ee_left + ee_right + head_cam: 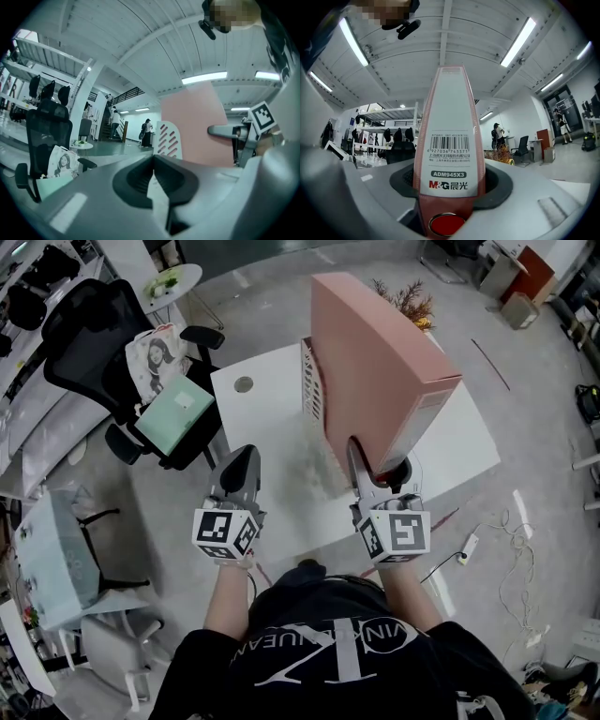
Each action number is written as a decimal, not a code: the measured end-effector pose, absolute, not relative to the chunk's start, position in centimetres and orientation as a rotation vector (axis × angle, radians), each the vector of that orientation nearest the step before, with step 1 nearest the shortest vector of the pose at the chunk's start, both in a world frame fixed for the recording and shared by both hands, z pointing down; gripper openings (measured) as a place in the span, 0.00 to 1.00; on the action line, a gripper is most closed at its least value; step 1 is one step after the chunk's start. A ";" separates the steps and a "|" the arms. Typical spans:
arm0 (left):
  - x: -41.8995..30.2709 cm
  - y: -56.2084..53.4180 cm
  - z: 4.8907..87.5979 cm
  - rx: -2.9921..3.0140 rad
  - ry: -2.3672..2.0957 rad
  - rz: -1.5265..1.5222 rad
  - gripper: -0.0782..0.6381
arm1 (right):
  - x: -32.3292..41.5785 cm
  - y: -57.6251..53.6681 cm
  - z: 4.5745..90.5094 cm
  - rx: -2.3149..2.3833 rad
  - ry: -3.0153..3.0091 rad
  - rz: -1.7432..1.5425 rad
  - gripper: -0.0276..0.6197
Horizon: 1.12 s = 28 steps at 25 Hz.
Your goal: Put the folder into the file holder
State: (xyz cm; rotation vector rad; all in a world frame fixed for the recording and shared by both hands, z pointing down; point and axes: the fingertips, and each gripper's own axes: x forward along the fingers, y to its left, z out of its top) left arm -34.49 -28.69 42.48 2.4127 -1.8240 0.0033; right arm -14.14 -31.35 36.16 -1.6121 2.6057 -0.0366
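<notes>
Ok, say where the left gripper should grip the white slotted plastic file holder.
On the white slotted plastic file holder, probably the top edge of its upright side wall, from the left: that thin panel stands clear there, while the pink box-shaped folder in the right gripper covers the other side. The shut left gripper must open first.

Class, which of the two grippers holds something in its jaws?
The right gripper: its jaws clamp the pink folder by its spine. The left gripper has its jaws together on nothing.
</notes>
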 end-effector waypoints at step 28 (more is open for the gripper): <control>-33.8 -29.0 44.7 2.405 -1.743 0.010 0.11 | -14.8 -34.5 37.9 -1.529 2.714 -0.081 0.55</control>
